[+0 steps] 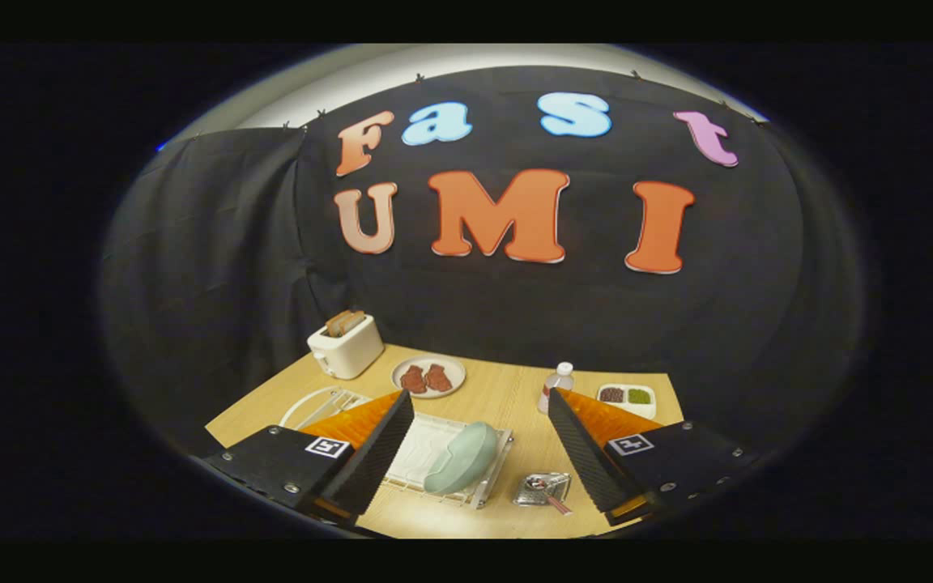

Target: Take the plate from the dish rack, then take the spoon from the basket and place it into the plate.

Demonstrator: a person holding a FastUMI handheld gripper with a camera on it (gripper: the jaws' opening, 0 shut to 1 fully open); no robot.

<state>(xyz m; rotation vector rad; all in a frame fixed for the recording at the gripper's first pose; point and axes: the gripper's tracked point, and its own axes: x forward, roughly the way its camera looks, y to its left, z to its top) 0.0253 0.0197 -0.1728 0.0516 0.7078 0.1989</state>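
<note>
A pale green plate (pixel 462 457) stands on edge in a white wire dish rack (pixel 496 463) on the wooden table, between my two fingers and a little below them. To its right a small metal mesh basket (pixel 541 489) holds a spoon (pixel 551 494) with a reddish handle, close to my right finger. My gripper (pixel 480 405) is open, held well above the table, with nothing between its black ribbed fingers (pixel 369 457).
Further back on the table stand a white toaster (pixel 347 346) with bread slices, a plate with two brown pieces of food (pixel 428 376), a small clear bottle (pixel 557 385) and a white two-part dish (pixel 627 398) of beans. Part of the rack shows left of my left finger.
</note>
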